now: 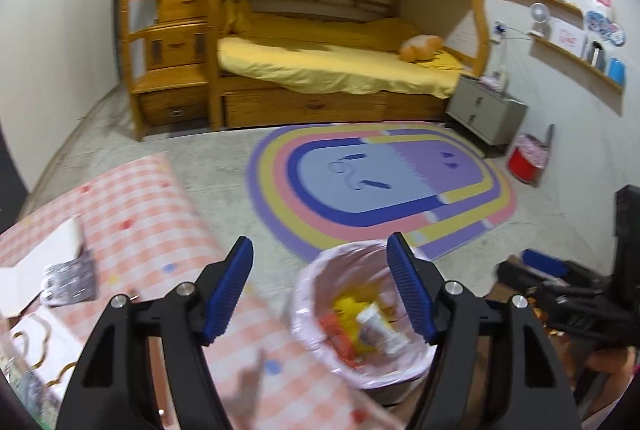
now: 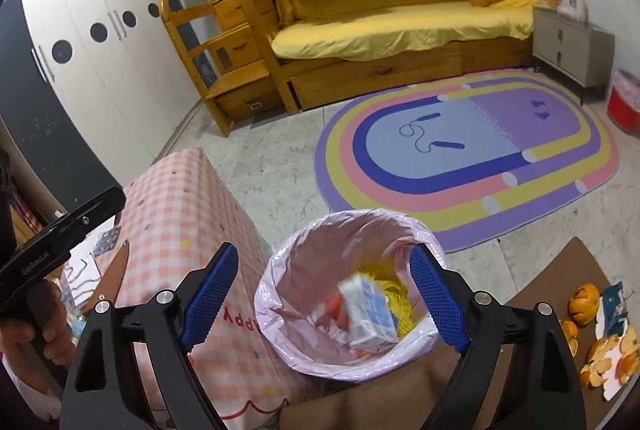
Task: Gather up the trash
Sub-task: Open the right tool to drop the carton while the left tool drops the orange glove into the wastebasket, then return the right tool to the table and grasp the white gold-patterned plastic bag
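Note:
A trash bin with a pink liner [image 1: 306, 290] [image 2: 280, 262] stands on the floor beside the table, right below both grippers. Inside it lie yellow and orange scraps and a small white tube [image 1: 380, 330]. A blurred white and blue carton [image 2: 370, 306] is in the bin's mouth, apart from the pads. My left gripper [image 1: 319, 244] is open above the bin with nothing between its fingers. My right gripper [image 2: 323, 252] is open wide over the bin. Orange peels [image 2: 600, 354] and a dark wrapper [image 2: 614, 304] lie on a brown surface at the right.
A table with a pink checked cloth [image 1: 152, 213] [image 2: 180, 197] is left of the bin, bearing a foil blister pack [image 1: 68, 282] and white paper [image 1: 40, 262]. Beyond lie an oval rug [image 2: 468, 149], a wooden bunk bed [image 1: 320, 61], a grey nightstand [image 1: 484, 113] and a red bin [image 1: 526, 161].

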Demonstrator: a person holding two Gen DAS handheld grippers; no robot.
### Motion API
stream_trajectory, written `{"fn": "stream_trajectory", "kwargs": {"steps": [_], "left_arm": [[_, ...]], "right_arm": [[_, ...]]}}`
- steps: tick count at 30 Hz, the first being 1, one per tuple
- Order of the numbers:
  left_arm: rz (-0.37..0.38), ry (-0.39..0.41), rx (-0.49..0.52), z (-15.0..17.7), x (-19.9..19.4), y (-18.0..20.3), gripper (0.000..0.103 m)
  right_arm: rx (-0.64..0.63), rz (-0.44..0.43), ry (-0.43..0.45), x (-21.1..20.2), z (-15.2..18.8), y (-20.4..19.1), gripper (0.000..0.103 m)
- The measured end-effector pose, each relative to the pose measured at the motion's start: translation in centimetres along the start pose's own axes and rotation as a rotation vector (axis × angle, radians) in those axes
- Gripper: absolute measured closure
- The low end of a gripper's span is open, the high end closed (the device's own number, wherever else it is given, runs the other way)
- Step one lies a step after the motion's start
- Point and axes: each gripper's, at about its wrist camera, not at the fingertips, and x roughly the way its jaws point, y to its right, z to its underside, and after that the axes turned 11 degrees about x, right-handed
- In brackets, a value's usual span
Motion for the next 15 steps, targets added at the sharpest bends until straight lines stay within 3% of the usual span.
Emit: {"fn": "stream_trajectory", "kwargs": {"steps": [5, 15], "left_arm": [[-0.05, 0.006, -0.03, 1.8, -3.1, -1.8, 0.035], [-0.198, 0.003, -0.057, 5.7, -10.7, -4.7, 0.033]], "right_arm": [[-0.048, -0.003, 0.003, -1.5, 0.6, -1.3, 0.016], [-0.202, -0.091, 0.031, -5.4, 2.5, -9.6, 0.017]]}}
